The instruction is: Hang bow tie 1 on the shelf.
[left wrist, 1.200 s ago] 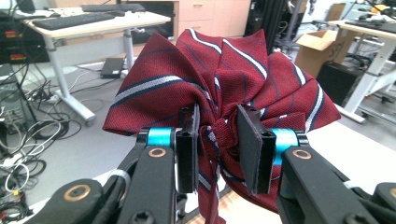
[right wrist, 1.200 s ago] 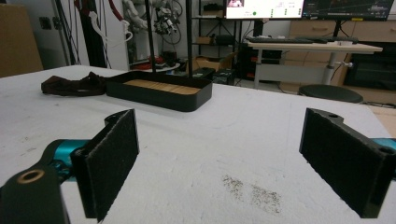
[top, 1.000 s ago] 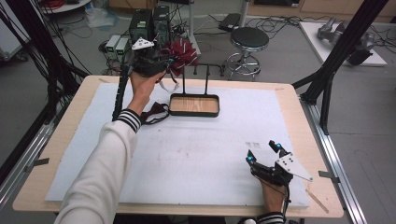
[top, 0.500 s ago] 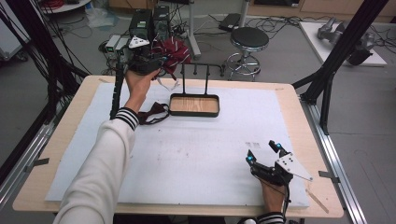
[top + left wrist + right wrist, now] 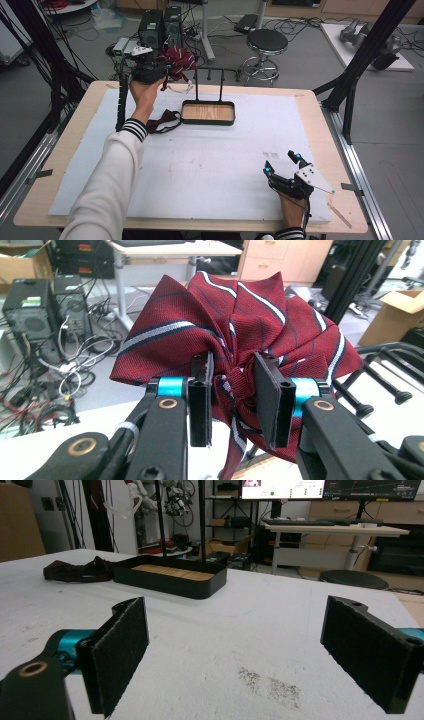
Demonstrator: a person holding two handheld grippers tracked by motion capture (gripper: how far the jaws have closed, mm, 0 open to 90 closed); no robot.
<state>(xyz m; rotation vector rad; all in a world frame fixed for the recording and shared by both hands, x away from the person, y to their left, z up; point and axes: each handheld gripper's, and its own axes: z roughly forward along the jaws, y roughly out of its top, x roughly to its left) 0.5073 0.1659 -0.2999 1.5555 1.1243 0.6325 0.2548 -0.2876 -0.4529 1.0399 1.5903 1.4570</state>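
A dark red bow tie (image 5: 240,325) with white and navy stripes is pinched at its knot by my left gripper (image 5: 232,390), which is shut on it. In the high view this gripper (image 5: 162,70) holds the bow tie (image 5: 177,59) in the air over the table's far edge, just left of a black peg rack (image 5: 217,71). A thin pale strap (image 5: 179,89) hangs below it. My right gripper (image 5: 281,163) rests on the white mat at the front right. It is open, with nothing between its pads (image 5: 120,650).
A black tray with a wooden floor (image 5: 207,121) stands under the rack; its wall (image 5: 170,586) shows in the right gripper view. A dark brown bow tie (image 5: 162,121) lies on the mat just left of the tray (image 5: 77,571). A stool (image 5: 267,42) and computers (image 5: 160,25) stand beyond the table.
My left gripper has shifted a little to the left and farther back with the red bow tie held in it. The right gripper has not moved.
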